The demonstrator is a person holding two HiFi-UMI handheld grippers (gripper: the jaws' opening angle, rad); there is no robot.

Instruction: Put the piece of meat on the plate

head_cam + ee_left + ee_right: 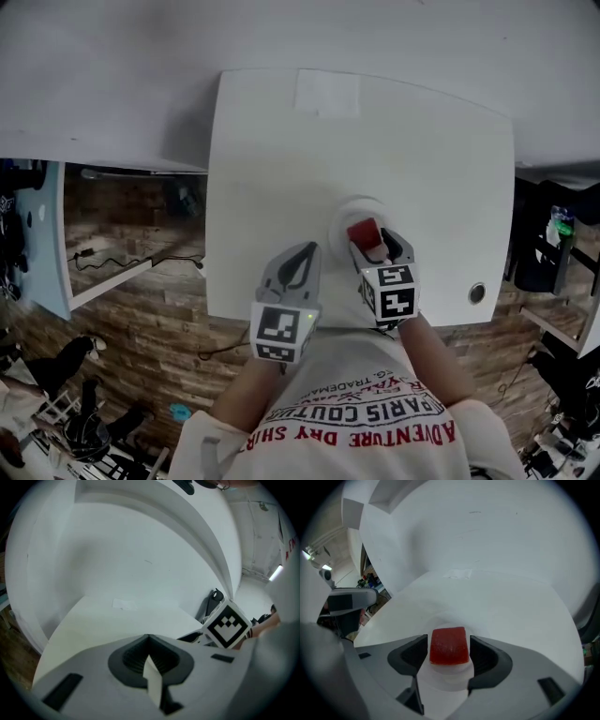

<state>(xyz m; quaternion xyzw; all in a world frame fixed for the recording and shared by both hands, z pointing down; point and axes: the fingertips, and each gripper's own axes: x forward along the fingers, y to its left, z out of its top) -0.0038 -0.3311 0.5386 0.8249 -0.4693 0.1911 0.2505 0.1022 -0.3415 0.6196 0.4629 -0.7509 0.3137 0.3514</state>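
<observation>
The piece of meat (364,232) is a small red block, and my right gripper (370,240) is shut on its two sides. It hangs low over a small round white plate (347,212) near the front of the white table (281,150). In the right gripper view the meat (449,646) fills the gap between the dark pads (412,654), with the plate (449,673) right beneath it. Whether the meat touches the plate is unclear. My left gripper (305,255) is shut and empty, just left of the plate; its jaws meet in the left gripper view (149,641).
A paper label (326,91) lies at the table's far edge. A round cable hole (477,292) sits at the front right corner. The right gripper's marker cube (227,626) shows at right. A wooden floor (141,328) lies below the table's front edge.
</observation>
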